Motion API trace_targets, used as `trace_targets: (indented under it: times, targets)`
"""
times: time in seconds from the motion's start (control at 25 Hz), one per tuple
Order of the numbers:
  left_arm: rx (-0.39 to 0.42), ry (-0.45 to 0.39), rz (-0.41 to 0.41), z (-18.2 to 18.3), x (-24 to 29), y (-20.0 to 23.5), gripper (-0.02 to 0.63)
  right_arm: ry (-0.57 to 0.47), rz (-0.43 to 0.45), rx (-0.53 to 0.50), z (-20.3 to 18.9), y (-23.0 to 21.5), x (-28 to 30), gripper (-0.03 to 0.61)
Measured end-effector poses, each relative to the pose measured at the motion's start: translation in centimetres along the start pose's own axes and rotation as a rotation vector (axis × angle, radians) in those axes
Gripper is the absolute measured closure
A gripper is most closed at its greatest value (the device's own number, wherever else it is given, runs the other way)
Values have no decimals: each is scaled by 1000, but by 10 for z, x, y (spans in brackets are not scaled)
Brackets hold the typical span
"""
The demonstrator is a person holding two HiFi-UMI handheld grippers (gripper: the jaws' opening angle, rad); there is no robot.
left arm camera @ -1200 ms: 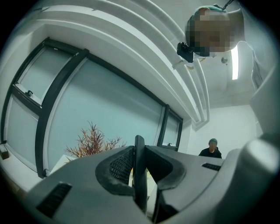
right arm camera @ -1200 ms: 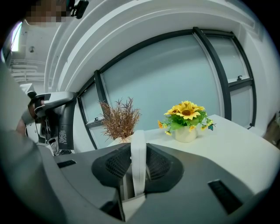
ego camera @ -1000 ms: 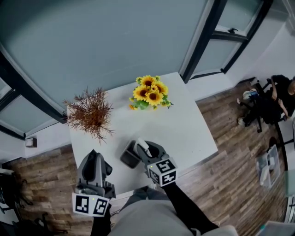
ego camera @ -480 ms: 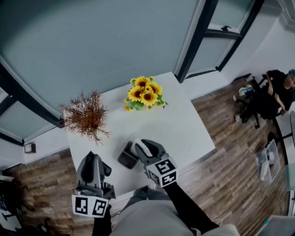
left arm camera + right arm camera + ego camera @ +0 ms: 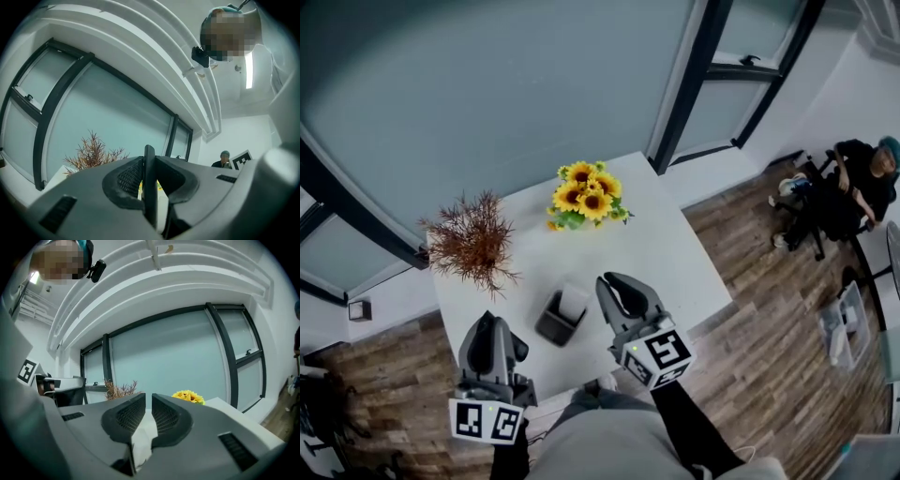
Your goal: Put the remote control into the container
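Head view: the slim white remote (image 5: 572,301) stands in the dark boxy container (image 5: 553,328) on the square white desk (image 5: 675,253).

Left gripper view: the left tool (image 5: 149,161) pinches a thin dark strip (image 5: 149,192) between mesh-textured pads.

Right gripper view: the right tool (image 5: 148,405) has its ribbed pads slightly apart, with nothing between them.

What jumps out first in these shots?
The sunflowers at the white table's far edge, with a rusty dried plant to their left. Nearer, a dark container holds a white remote, and the right gripper hovers beside it, jaws apart and empty.
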State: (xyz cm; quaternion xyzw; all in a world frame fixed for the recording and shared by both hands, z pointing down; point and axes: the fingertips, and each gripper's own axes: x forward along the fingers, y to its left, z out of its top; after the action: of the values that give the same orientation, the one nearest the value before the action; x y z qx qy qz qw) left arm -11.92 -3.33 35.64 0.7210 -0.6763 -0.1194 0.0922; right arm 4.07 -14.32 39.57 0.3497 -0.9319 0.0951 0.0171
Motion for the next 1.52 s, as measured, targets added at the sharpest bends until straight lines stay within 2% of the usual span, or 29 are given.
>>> trace_targets:
  times: [0.08,0.16,0.88,1.12,1.52]
  targets:
    - [3,-1,-1,0,0,-2,531,-17,-9,-7,6,0,-4,563]
    - [3,2,-4,-1,0,-5,531,-26,-14,-9,9,0,-9,574]
    - [-13,-75,-49,6,-8,-25,531,-29,-42,-2,13,-3,-31,574]
    - [-71,-120,-43,10,-11,-21,531,-30,-34,-4,14,0,-31,574]
    - [-96,-116,-72,-2,3,-9,531,-8,-27,-11,9,2,-30,574]
